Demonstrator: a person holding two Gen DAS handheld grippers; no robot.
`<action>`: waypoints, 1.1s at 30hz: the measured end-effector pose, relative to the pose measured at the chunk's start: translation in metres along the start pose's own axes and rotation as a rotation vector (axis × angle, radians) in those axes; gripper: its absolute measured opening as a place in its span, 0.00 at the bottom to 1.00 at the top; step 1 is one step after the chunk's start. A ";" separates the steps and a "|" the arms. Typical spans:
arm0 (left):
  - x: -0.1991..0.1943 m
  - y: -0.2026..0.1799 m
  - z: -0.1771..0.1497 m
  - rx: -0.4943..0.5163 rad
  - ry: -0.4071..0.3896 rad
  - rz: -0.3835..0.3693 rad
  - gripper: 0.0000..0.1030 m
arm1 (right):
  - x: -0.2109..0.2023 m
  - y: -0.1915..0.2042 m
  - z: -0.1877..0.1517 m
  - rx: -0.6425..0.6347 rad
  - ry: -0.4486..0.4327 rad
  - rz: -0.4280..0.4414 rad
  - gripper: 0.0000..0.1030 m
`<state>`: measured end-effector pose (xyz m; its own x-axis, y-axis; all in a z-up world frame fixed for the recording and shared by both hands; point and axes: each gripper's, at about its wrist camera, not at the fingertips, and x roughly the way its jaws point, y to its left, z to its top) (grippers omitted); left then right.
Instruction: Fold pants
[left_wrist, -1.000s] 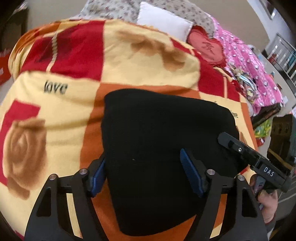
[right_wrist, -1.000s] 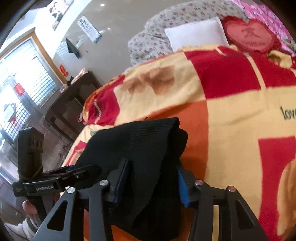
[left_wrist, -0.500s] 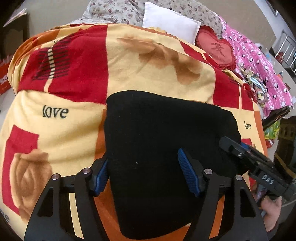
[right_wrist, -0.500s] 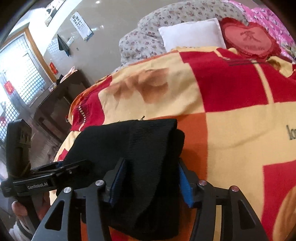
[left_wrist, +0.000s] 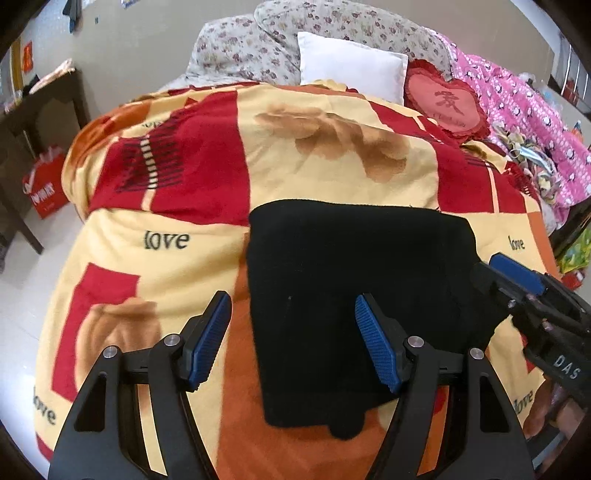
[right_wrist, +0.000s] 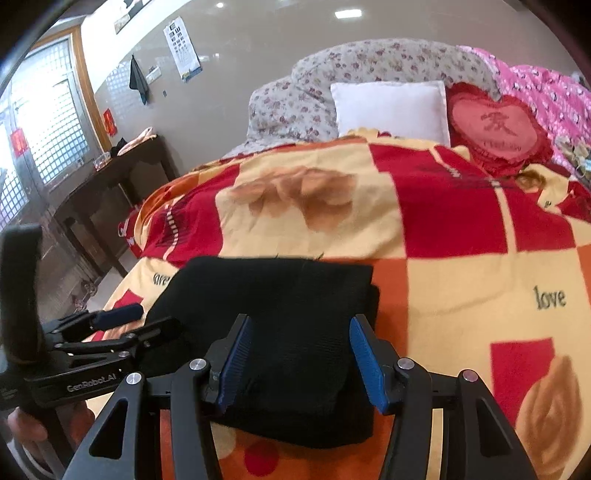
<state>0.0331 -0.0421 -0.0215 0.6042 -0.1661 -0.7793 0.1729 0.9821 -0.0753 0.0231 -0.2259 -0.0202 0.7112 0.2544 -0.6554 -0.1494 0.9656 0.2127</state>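
Both tools have let go. Half a second ago the right tool (right_wrist: 299, 363) was pinched on the thick right edge of the black knit pants (left_wrist: 354, 291) and the left tool's blue pads sat against the cloth's left edge; now each stands wide, jaws apart and holding nothing. The left tool (left_wrist: 291, 343) hangs above the near left part of the bundle, its left pad over bare blanket and its right pad over black cloth, and the view from it has lifted, so more of the bed shows. The right tool straddles the near right corner without gripping it.

I take this to mean that the last fold is laid and released: the pants rest as a compact, squarish stack of several layers, so the task looks finished or nearly so. What might remain is a small tidy of the near edge, where a bit of cloth pokes out below the stack in the left view.

The bundle lies flat on the red, yellow and orange fleece blanket printed with roses and "love" (left_wrist: 166, 240), near the foot of the bed, well apart from the white square pillow (left_wrist: 351, 66) and the red heart-shaped cushion (left_wrist: 447, 99) at the head. Folded this small it has only a faint long axis, running from the near edge toward the pillows; the thick doubled side faces right.
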 end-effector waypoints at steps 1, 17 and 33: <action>-0.003 -0.001 -0.001 0.005 -0.007 0.015 0.68 | -0.001 0.001 -0.003 -0.003 0.002 -0.002 0.52; -0.036 -0.008 -0.022 0.009 -0.082 0.102 0.68 | -0.023 0.014 -0.014 0.000 -0.023 -0.035 0.52; -0.056 -0.012 -0.031 -0.006 -0.118 0.110 0.68 | -0.036 0.032 -0.014 -0.031 -0.036 -0.035 0.52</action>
<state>-0.0267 -0.0418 0.0034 0.7066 -0.0664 -0.7045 0.0962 0.9954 0.0027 -0.0164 -0.2035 0.0001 0.7408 0.2185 -0.6352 -0.1448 0.9753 0.1666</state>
